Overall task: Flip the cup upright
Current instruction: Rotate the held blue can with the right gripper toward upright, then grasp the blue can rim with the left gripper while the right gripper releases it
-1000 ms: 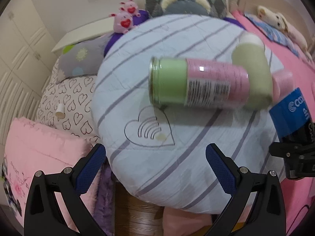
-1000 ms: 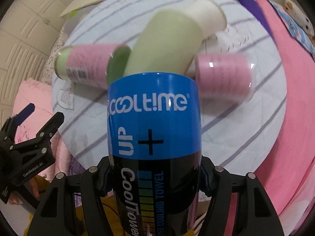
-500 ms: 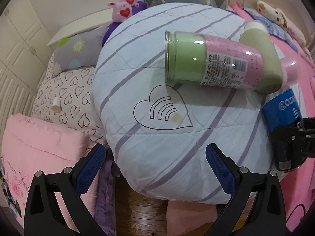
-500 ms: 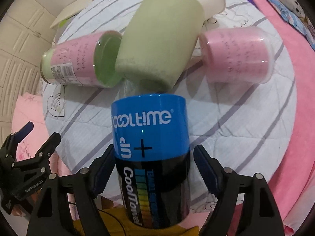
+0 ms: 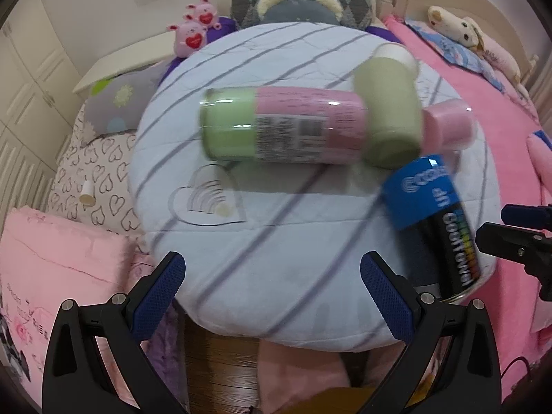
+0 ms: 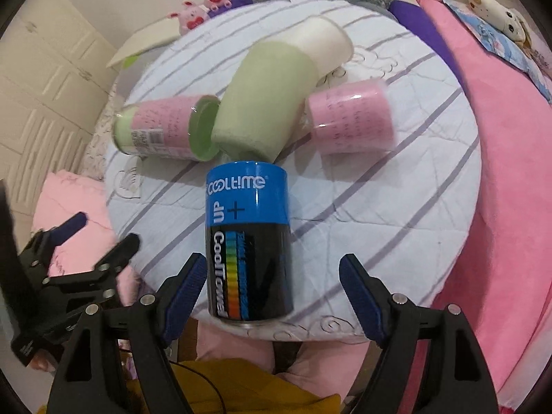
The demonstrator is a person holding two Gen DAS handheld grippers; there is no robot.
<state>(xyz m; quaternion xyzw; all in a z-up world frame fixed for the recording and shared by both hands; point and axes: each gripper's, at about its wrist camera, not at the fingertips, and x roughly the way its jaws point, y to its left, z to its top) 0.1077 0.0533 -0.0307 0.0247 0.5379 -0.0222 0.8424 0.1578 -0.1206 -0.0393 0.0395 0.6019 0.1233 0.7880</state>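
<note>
Blue-and-black cup (image 6: 249,245) lies on the round cushion (image 6: 396,179) between the right gripper's (image 6: 272,293) released jaws; left gripper (image 5: 269,293) hovers spread.

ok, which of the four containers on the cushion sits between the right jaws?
The blue-and-black CoolTime can, nearest the cushion's front edge. The two pink containers and the green cup lie farther back.

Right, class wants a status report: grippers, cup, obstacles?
Both jaws open, nothing held. Blue-black can on the round cushion between the right jaws, apart from them. Green cup lying just behind.
</note>
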